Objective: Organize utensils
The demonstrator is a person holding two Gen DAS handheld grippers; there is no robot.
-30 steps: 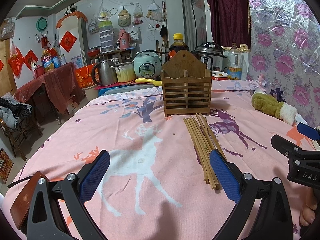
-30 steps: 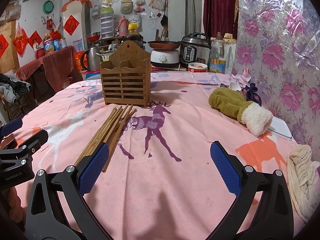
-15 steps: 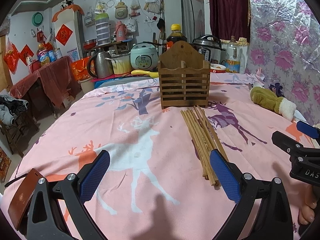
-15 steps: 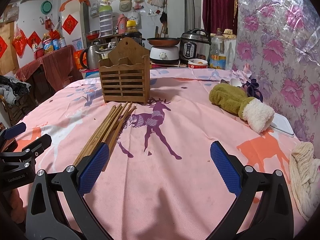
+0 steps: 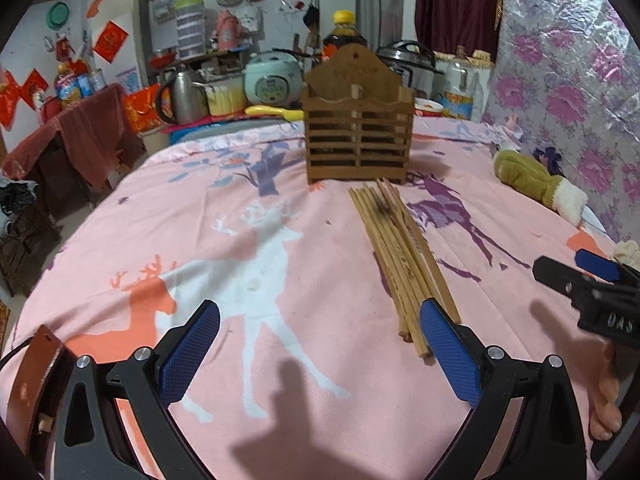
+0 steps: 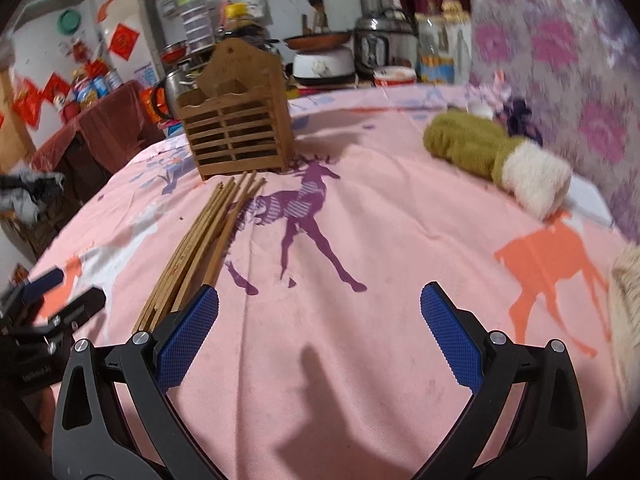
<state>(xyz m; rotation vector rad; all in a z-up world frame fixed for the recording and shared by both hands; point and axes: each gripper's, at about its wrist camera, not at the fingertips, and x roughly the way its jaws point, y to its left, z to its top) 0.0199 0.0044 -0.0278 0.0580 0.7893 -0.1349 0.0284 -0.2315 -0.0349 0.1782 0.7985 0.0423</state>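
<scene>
Hovering above the pink deer-print tablecloth (image 5: 280,208), the left gripper (image 5: 320,344) has its jaws spread wide and holds nothing; its right-hand blue pad sits just beside the near ends of the chopsticks (image 5: 400,252), and contact cannot be confirmed. The right gripper (image 6: 320,332) is likewise spread wide and empty, its left-hand blue pad just beside the near ends of the same chopsticks (image 6: 200,248). The chopsticks lie flat on the cloth as a loose bundle, fanned slightly at the far ends, which point toward the wooden utensil holder (image 5: 358,132). That holder (image 6: 236,132) stands upright at the far side of the table, slatted at the front, with a peaked back panel; its far-end gap to the bundle is small. In the left wrist view the right gripper appears at the right edge with a person's fingers (image 5: 606,404) beneath it. A green plush mitten with a white cuff (image 6: 496,160) lies on the cloth well apart to the right. Rice cookers, a kettle and bottles stand beyond the table. The right wrist view is slightly motion-blurred.
</scene>
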